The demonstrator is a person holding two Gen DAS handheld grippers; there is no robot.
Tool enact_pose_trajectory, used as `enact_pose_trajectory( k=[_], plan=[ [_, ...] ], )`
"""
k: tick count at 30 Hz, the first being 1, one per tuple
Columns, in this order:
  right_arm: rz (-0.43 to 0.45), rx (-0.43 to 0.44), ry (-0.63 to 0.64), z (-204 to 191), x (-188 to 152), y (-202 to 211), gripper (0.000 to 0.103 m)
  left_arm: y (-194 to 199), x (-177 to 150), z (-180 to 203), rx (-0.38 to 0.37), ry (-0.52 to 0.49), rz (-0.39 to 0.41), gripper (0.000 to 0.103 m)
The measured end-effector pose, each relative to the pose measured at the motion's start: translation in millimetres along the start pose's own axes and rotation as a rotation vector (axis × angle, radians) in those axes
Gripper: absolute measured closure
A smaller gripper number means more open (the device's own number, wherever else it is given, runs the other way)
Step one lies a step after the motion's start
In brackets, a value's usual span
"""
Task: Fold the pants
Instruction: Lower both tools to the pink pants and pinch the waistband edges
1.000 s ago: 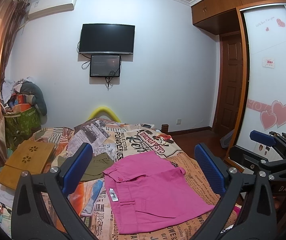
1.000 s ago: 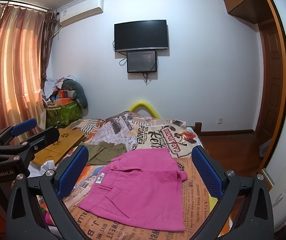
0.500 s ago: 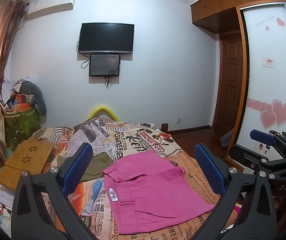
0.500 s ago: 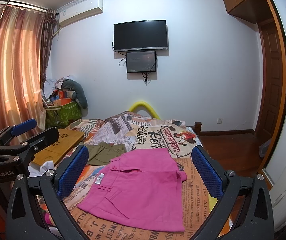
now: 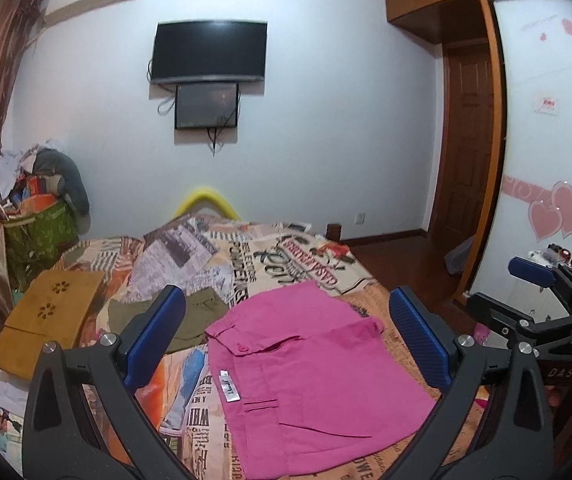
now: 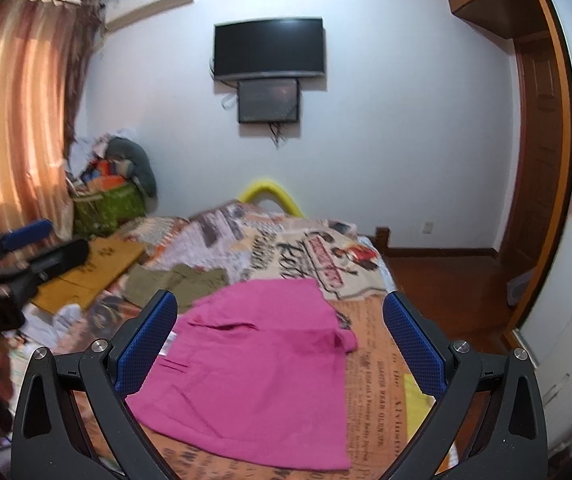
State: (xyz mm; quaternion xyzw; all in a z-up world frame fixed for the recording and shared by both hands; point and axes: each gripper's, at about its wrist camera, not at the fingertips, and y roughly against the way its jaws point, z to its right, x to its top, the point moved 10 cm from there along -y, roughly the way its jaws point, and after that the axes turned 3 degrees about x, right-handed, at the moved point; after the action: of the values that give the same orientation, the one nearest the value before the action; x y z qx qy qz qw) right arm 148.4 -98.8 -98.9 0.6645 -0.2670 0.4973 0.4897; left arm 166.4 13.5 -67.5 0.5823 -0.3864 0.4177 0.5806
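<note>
Pink pants [image 5: 306, 376] folded flat on bedspread [image 5: 286, 256]

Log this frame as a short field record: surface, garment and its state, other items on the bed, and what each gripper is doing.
surface: bed with newspaper-print cover
garment: pink pants, lying flat and already folded compact, white label showing
other items: olive garment beyond the pink one; wooden lap tray at the bed's left edge
left gripper: open, above the pants, holding nothing
right gripper: open, above the pants, holding nothing
image note: right wrist view is motion-blurred
</note>
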Motion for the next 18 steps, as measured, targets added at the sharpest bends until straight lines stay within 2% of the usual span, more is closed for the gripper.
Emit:
enact_pose_trajectory(
  k=[6, 10, 12, 15, 18],
  plan=[
    [-0.116, -0.046, -0.021, 36.0, -34.5, -42.5, 0.001, -64.6, -28.0, -21.1, 0.008, -0.01, -0.125, 0.003],
    [-0.195, -0.067, -0.041, 62.4, -58.5, -68.9, 0.003, -109.2, -60.5, -36.0, 0.005, -0.034, -0.237, 0.005],
    [-0.237, -0.068, -0.054, 74.0, -69.7, -80.4, 0.009, -130.0, -81.7, -42.3, -0.001, -0.035, -0.311, 0.018],
    [-0.306, -0.051, -0.093, 89.0, -89.3, -99.4, 0.016, -157.3, -109.6, -48.7, -0.008, -0.041, -0.407, 0.031],
    [-0.359, -0.002, -0.141, 98.1, -107.0, -119.3, 0.029, -183.7, -137.1, -55.3, -0.013, -0.037, -0.496, 0.042]
  ],
)
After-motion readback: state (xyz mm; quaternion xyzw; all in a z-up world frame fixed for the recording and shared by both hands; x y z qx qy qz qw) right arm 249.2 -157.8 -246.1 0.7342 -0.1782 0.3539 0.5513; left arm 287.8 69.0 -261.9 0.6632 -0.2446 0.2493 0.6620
